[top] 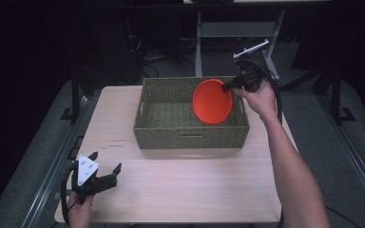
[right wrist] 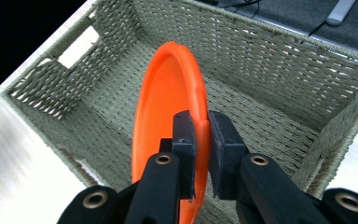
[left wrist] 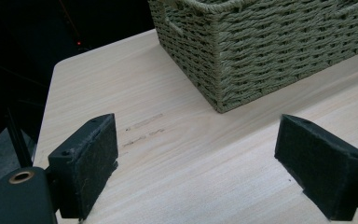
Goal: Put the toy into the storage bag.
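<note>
Woven basket (top: 190, 130) toward the far middle of the pale wooden surface (top: 180, 185), rectangular, with a handle slot cut in each short wall. Nothing lying on its woven floor where that floor shows. Orange plate (top: 212, 101) held on edge above the basket's right half, its lower rim down inside the walls, apart from the floor as far as can be told. Clamped by the rim in the right hand-held gripper (top: 229, 86), which reaches in over the basket's far right corner with the right hand (top: 260, 99) just behind it.

From the right hand-held gripper (right wrist: 200, 135) itself: jaws closed on the rim of the plate (right wrist: 161, 116), one pad on each face, plate standing upright straight ahead and cutting the basket (right wrist: 279, 79) in two. Basket floor below and beyond the plate, side wall with its slot off to the left, long wall to the right.

Left hand-held gripper (top: 105, 173) well apart from the basket, low over the near left corner of the surface, jaws spread wide and holding nothing, grey three-cornered plate on top, left hand (top: 79, 209) at the surface edge behind it. From the left hand-held gripper (left wrist: 196, 158): bare surface (left wrist: 182, 154) between the open jaws, a few faint dark marks (left wrist: 142, 128) on the wood just ahead, then the near corner of the basket (left wrist: 261, 51) ahead and to the right.

Past the surface, dark floor with cables and a light metal stand (top: 237, 33).
</note>
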`<state>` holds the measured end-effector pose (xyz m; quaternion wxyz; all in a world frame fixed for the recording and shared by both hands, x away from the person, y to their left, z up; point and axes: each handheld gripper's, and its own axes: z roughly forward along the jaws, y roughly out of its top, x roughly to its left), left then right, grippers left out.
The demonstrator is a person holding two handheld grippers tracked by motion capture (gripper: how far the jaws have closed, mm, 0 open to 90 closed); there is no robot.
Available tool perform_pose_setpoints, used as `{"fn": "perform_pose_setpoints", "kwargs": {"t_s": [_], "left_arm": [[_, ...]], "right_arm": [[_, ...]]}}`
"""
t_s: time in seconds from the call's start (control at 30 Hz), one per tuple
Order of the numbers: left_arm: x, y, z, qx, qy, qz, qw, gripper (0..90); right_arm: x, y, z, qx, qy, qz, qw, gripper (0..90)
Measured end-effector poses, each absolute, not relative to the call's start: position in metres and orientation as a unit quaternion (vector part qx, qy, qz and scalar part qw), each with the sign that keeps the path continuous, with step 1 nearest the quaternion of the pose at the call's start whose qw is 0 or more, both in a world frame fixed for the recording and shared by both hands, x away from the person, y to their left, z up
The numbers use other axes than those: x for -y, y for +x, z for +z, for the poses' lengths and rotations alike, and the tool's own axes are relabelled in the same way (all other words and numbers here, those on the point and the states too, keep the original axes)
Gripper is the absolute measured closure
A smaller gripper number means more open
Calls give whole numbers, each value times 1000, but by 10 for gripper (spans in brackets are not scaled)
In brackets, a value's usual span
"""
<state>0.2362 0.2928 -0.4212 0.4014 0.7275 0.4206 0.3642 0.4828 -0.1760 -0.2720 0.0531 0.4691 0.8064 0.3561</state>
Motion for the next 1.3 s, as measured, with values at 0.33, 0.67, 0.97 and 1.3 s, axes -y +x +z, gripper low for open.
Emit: {"fn": "perform_pose_setpoints", "kwargs": {"t_s": [0.33,0.67,0.97,1.3], "left_arm": [[-291,238,-421,-418,731,362,400,127],[-292,237,-421,-417,731,361,401,127],[-292,237,-421,-417,731,364,399,127],[-291,237,-421,-417,731,363,400,127]], "right_arm": [[174,490,-290,-800,483,349,65,816],[171,494,-311,-793,496,350,57,816],[166,494,-320,-794,498,346,50,816],[159,496,-332,-799,498,334,50,815]]}}
